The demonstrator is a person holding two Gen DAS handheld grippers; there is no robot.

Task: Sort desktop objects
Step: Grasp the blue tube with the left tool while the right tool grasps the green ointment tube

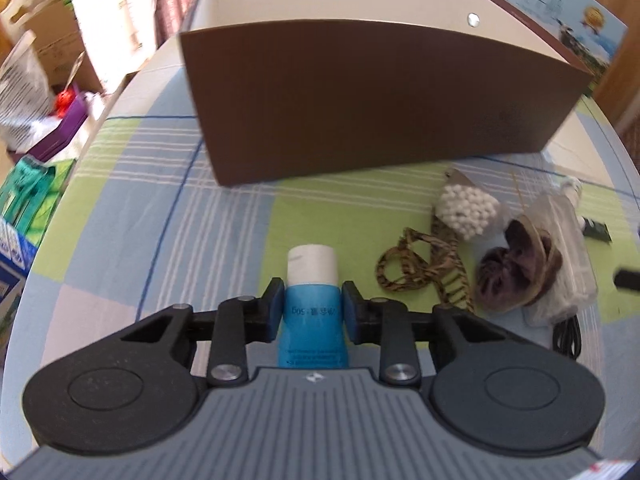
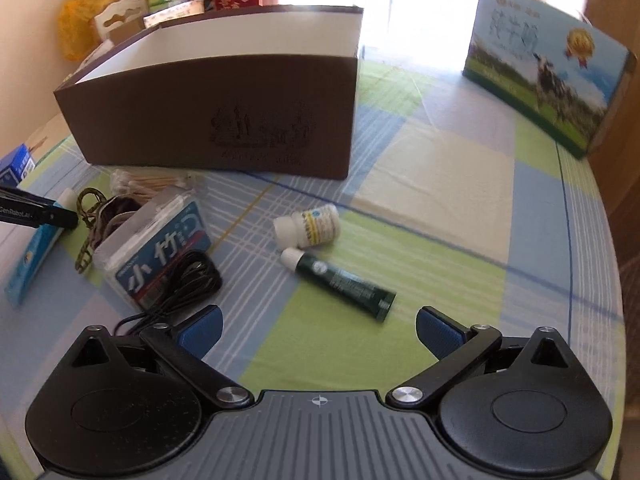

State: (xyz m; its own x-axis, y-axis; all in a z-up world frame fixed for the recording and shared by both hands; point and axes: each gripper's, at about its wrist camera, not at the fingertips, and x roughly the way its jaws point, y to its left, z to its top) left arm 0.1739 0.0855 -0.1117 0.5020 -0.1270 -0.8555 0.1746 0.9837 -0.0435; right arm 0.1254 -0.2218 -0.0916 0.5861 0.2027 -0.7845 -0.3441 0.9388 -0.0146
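Observation:
My left gripper [image 1: 312,298] is shut on a blue tube [image 1: 311,344] with a white cap, its pads pressing both sides just below the cap. The tube lies on the checked tablecloth, cap toward an open brown box [image 1: 360,100]. In the right wrist view the same blue tube [image 2: 34,256] lies at the far left and the brown box [image 2: 224,112] stands at the back. My right gripper [image 2: 318,328] is open above the cloth with nothing between its fingers. Just ahead of it lie a dark green tube [image 2: 344,284] and a small white bottle [image 2: 310,226].
Right of the blue tube sit a leopard-print strap [image 1: 420,272], a bundle of cotton swabs [image 1: 468,210] and a dark scrunchie [image 1: 516,272]. A clear swab pack [image 2: 156,248] and a black cable [image 2: 188,280] lie left of my right gripper. A milk carton [image 2: 548,72] stands at the back right.

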